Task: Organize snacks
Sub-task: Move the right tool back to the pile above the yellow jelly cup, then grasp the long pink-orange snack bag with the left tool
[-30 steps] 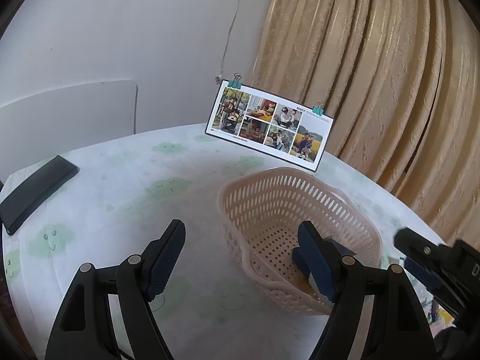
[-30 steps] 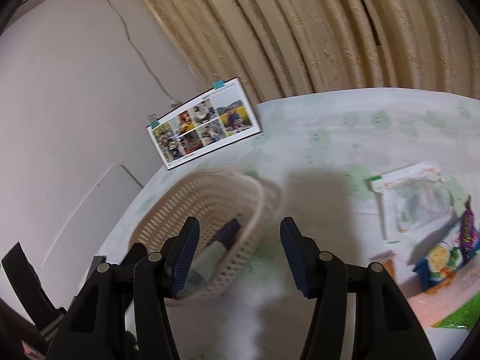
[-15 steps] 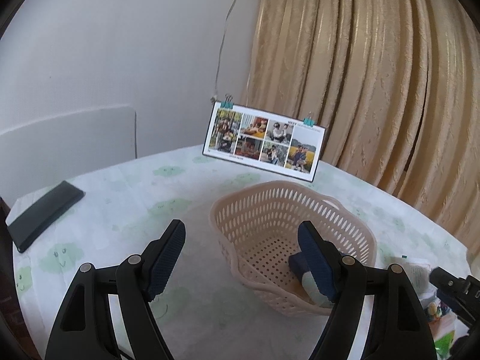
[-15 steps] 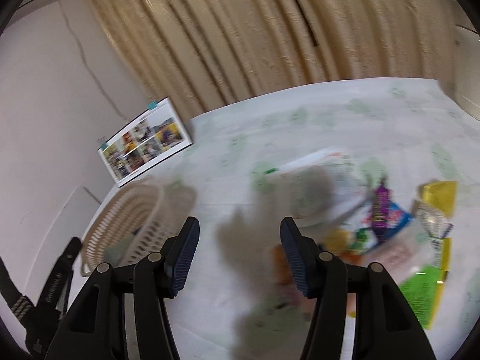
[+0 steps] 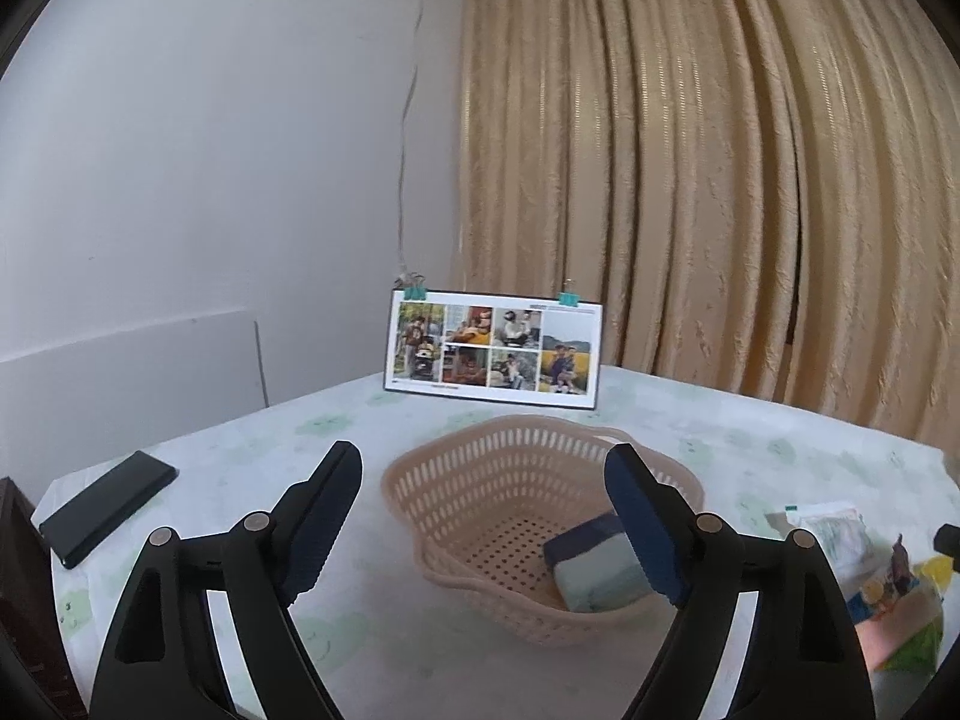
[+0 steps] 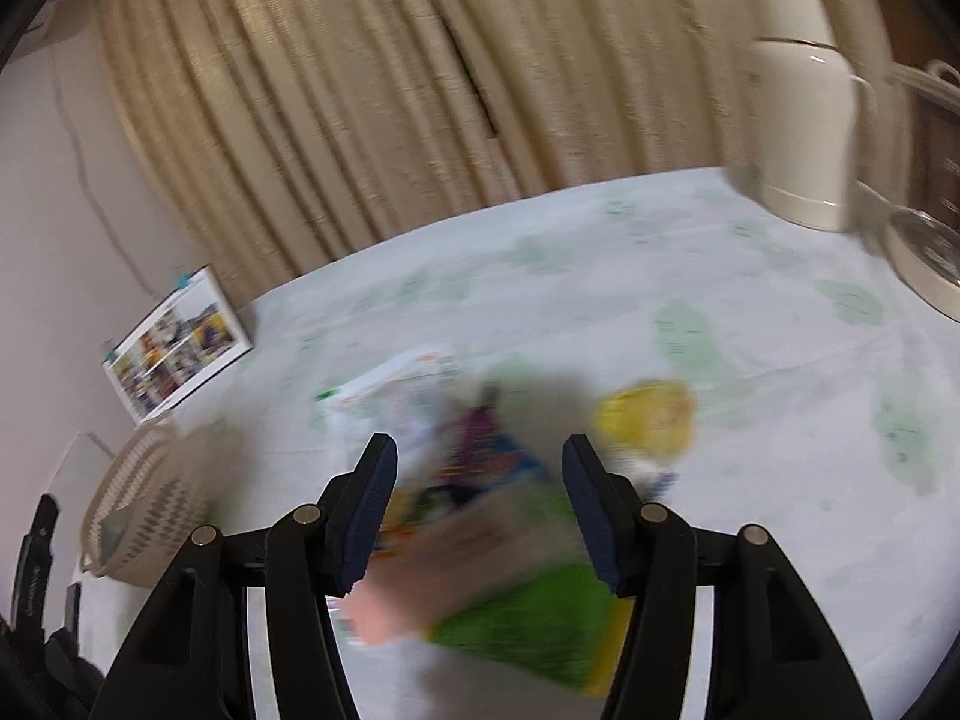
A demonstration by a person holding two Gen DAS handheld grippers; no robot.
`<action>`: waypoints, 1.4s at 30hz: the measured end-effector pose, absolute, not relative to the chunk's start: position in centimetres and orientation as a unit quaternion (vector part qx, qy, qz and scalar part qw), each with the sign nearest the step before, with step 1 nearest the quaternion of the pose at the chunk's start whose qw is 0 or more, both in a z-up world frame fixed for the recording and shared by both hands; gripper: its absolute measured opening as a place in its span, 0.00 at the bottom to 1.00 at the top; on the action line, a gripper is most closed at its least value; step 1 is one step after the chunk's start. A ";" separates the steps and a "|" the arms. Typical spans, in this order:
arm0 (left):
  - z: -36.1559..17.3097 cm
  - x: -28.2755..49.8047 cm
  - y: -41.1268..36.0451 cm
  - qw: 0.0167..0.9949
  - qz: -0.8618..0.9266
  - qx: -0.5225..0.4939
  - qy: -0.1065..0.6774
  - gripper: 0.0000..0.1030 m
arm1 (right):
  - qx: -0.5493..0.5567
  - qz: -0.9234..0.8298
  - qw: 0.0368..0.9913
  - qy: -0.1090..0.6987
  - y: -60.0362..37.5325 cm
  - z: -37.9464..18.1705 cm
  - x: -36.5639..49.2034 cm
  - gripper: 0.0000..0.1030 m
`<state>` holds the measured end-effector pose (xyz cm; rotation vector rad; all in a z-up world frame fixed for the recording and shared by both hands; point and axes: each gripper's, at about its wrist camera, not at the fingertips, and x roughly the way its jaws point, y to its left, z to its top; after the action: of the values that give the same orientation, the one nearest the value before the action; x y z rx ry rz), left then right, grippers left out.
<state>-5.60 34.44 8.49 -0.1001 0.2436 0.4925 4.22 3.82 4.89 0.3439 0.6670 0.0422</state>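
On the desk in the left wrist view, a beige perforated basket sits just ahead of the left gripper, filling the 12 to 1 o'clock field between the fingers. Left gripper: fingers spread wide, nothing held, tips above the desk. Inside the basket, at its 4 o'clock side, lies one snack packet, dark blue and pale green, partly hidden by the right finger. Behind the basket at 12 o'clock a photo calendar stands upright with two teal clips on its top edge. A flat black phone-like object lies at 9 o'clock, well apart from the basket. At 3 o'clock, near the frame edge, a pile of snack packets lies on the desk. A tan curtain hangs behind.

Right wrist view, heavily motion-blurred. Right gripper: fingers wide apart, empty, hovering above the snack pile. Within the pile, a green packet lies nearest the gripper, a yellow packet at 1 o'clock, a white packet at 11 o'clock; finer detail cannot be told. The basket is at 9 o'clock, apart from the pile, the calendar at 10 o'clock. A cream thermos jug stands at 2 o'clock near the desk's far edge.
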 end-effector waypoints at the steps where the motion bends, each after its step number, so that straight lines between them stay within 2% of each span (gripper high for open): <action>1: 8.5 -5.6 34.2 0.962 0.242 -0.048 0.120 0.81 | 0.171 0.011 0.929 0.328 2.9 4.7 4.2 0.54; 11: 8.5 -5.6 31.0 0.972 0.191 -0.035 0.130 0.84 | 0.219 -0.007 0.901 0.374 -2.2 1.9 5.7 0.54; 22: 6.9 -3.7 24.6 0.976 0.052 0.046 0.207 0.85 | 0.207 -0.004 0.893 0.399 -2.3 1.2 8.5 0.54; 27: 5.9 -2.7 21.8 0.966 -0.005 0.081 0.245 0.85 | 0.190 -0.014 0.897 0.399 -2.2 1.2 8.6 0.42; 42: 3.7 0.8 18.8 0.930 -0.104 0.077 0.344 0.85 | 0.207 -0.005 0.896 0.393 -2.8 1.4 8.1 0.36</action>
<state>0.78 18.75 3.65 0.1571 0.7052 -0.2139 8.13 -2.80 1.41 0.4282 0.8143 -0.0100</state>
